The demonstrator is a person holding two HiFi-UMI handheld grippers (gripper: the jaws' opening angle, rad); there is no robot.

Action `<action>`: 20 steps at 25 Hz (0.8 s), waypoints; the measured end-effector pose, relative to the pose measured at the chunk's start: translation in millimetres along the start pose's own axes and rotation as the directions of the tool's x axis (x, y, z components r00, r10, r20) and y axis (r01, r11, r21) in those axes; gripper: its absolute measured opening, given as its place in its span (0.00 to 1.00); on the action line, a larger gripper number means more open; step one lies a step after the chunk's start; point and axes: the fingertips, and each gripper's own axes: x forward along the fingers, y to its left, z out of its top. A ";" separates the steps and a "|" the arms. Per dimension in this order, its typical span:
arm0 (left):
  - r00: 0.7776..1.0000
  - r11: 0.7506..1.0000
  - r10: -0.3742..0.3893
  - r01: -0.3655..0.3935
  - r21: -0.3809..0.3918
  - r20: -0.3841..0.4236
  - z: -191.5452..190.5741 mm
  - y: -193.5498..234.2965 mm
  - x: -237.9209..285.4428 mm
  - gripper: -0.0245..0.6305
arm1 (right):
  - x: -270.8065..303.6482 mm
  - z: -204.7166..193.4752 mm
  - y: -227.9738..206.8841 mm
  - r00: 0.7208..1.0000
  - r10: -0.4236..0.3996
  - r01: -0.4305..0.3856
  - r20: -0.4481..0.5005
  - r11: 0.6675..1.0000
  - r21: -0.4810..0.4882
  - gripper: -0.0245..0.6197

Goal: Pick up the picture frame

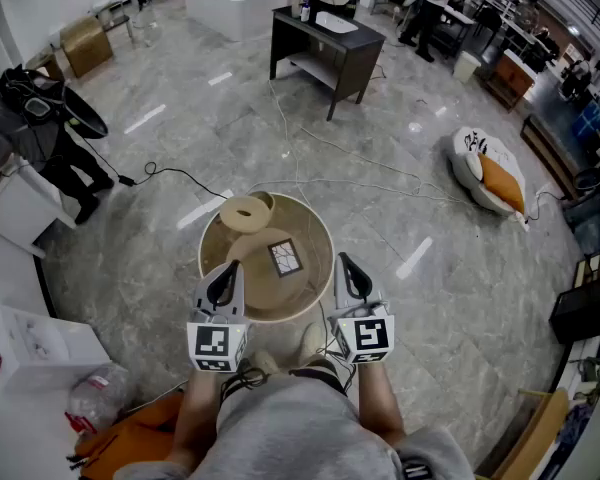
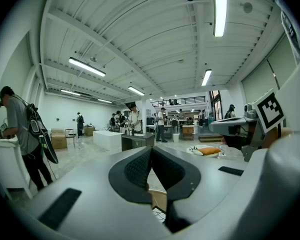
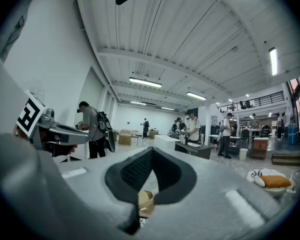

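The picture frame point(image 1: 285, 257), small and dark-rimmed with a pale patterned face, lies flat on a round tan table point(image 1: 323, 230) just in front of me. Behind it to the left stands a round wooden box point(image 1: 246, 212), which also shows low between the jaws in the right gripper view point(image 3: 145, 201). My left gripper point(image 1: 223, 278) hovers over the table's near left rim, jaws together and empty point(image 2: 151, 150). At the near right rim is my right gripper point(image 1: 352, 271), also shut with nothing in it point(image 3: 151, 150). Both point level over the table, short of the frame.
Cables point(image 1: 310, 183) trail across the grey floor beyond the table. A dark desk point(image 1: 325, 43) and a white block point(image 1: 238, 3) stand farther back. A person point(image 1: 50, 128) stands at the left, an orange-and-white cushion point(image 1: 490, 173) lies at the right, and a white box point(image 1: 35, 343) sits near left.
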 end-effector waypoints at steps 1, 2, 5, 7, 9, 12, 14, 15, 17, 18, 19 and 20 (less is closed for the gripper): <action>1.000 1.000 -0.003 0.003 0.000 0.003 1.8 -0.6 2.6 0.07 | 1.5 -0.2 -1.3 1.000 -0.001 0.001 0.000 1.000 0.000 0.03; 1.000 1.000 -0.006 0.006 0.001 0.004 3.2 -1.2 5.0 0.07 | 2.9 -0.5 -2.5 1.000 -0.001 0.001 0.000 1.000 0.000 0.04; 1.000 1.000 -0.010 0.010 0.005 0.001 2.5 -1.4 10.2 0.06 | 5.3 -1.7 -6.1 1.000 0.000 0.000 0.000 1.000 0.023 0.04; 1.000 1.000 -0.003 0.003 -0.002 0.004 0.8 -0.1 11.4 0.06 | 5.3 -3.4 -7.8 1.000 0.001 -0.001 0.005 0.999 0.038 0.04; 1.000 1.000 -0.002 0.002 -0.007 0.004 -0.6 -0.4 12.5 0.07 | 5.3 -5.7 -9.1 1.000 0.000 -0.001 0.004 0.999 0.036 0.04; 1.000 1.000 -0.006 0.005 -0.008 -0.007 -2.4 -3.8 21.3 0.07 | 10.3 -9.1 -16.5 1.000 0.000 0.000 -0.012 0.999 0.033 0.04; 1.000 1.000 0.002 -0.003 -0.010 -0.017 -3.2 -6.7 30.9 0.06 | 15.9 -12.4 -25.2 1.000 0.006 -0.006 -0.020 0.999 0.033 0.04; 1.000 1.000 0.007 -0.007 -0.013 -0.022 -3.7 -8.6 35.7 0.06 | 19.0 -15.0 -29.5 1.000 0.011 -0.010 -0.027 0.999 0.033 0.04; 0.999 1.000 0.013 -0.014 -0.021 -0.031 -5.2 -13.2 45.2 0.06 | 25.5 -21.9 -37.5 0.999 0.020 -0.018 -0.044 0.999 0.036 0.04; 0.999 1.000 0.017 -0.018 -0.025 -0.037 -7.1 -15.6 50.8 0.06 | 29.3 -26.0 -42.1 0.998 0.025 -0.023 -0.052 0.999 0.039 0.04; 0.999 0.999 0.022 -0.023 -0.029 -0.044 -9.3 -18.3 57.7 0.07 | 34.2 -30.5 -47.5 0.998 0.034 -0.032 -0.056 0.999 0.042 0.04; 0.998 0.999 0.028 -0.030 -0.033 -0.051 -11.7 -21.3 66.2 0.07 | 40.0 -35.3 -54.1 0.997 0.045 -0.043 -0.060 0.998 0.045 0.04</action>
